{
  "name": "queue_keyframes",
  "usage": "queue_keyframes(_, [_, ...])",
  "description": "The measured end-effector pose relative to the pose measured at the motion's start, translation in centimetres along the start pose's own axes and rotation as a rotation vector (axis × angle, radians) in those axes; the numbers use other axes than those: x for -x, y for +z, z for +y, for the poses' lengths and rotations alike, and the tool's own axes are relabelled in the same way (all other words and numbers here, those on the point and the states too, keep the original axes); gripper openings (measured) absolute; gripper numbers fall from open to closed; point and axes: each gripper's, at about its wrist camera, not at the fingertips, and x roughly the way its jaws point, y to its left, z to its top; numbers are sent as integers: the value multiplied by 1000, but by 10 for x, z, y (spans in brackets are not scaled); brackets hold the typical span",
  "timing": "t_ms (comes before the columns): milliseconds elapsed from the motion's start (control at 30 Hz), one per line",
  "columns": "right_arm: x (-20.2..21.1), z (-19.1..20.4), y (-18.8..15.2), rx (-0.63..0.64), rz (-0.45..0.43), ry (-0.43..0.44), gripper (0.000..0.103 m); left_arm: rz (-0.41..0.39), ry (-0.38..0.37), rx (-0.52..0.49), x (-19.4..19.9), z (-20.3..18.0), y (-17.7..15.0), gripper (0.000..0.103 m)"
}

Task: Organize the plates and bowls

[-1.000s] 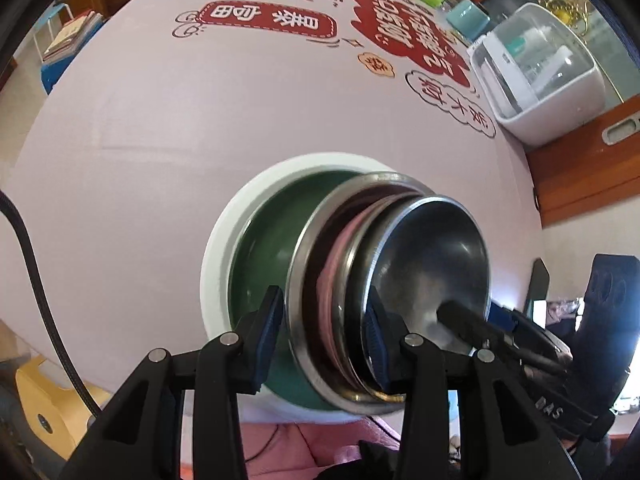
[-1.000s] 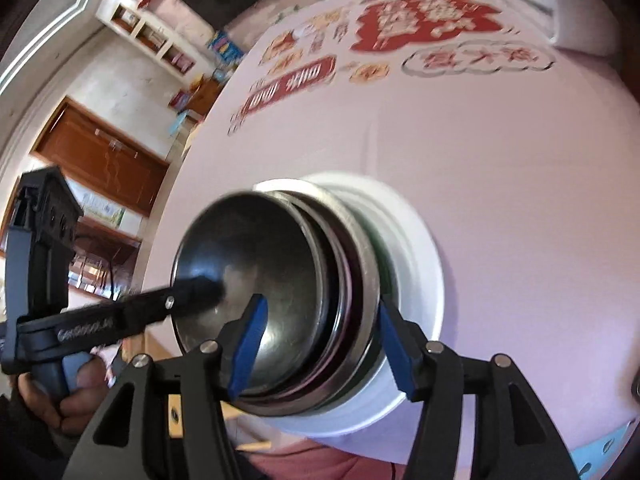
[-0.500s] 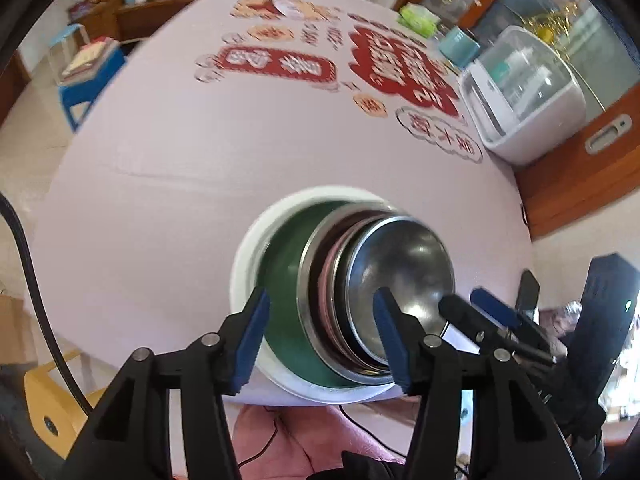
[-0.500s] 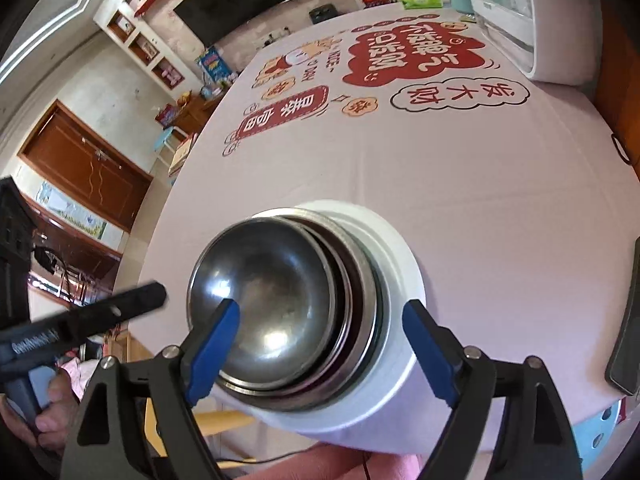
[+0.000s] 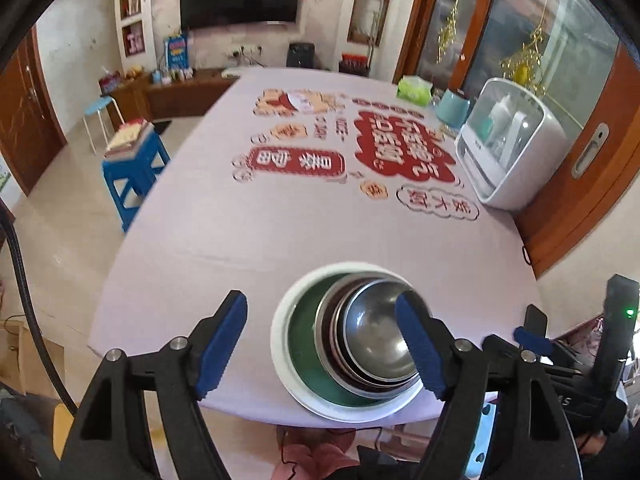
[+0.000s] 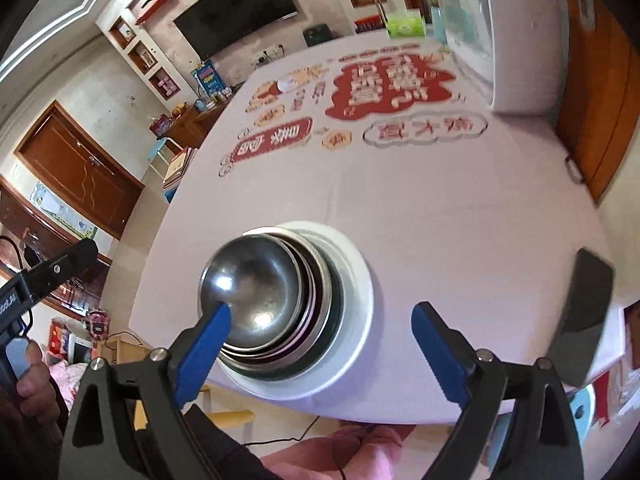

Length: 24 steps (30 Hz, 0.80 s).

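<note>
a pale printed desk (image 5: 248,240) in a living room carries a nested stack of bowls (image 5: 352,340) near its front edge. both claws, left (image 5: 320,344) and right (image 6: 320,352), hang tilted down above the stack, jaws just spread, grasping nothing.

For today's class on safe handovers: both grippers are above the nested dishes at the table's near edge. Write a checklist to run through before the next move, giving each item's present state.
1. Left gripper open, nothing between the jaws: ok; they have just been opening.
2. Right gripper open, holding nothing: ok; its jaws have also just been opening.
3. Steel bowl nested on top inside the white plate: ok.
4. Stack centred: not ok; the bowls sit off-centre in the plate.
5. Plate fully on the table: cannot tell; it lies at the near edge.
6. Dark flat object clear of the stack: ok.
</note>
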Motion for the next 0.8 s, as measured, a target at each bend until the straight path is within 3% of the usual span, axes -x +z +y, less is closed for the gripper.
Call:
queue_keyframes(333, [60,42,1,98,-71,-47,102,-108,94,-13,50,-2,-4,89])
queue_keyframes(567, [70,73,-21,133,-151,-108,103,-133,162,-34,55,-15,-14,92])
queue_keyframes(800, [74,89,-30,170,-173,-141,103,-174,172,-49,68,-19,-26,94])
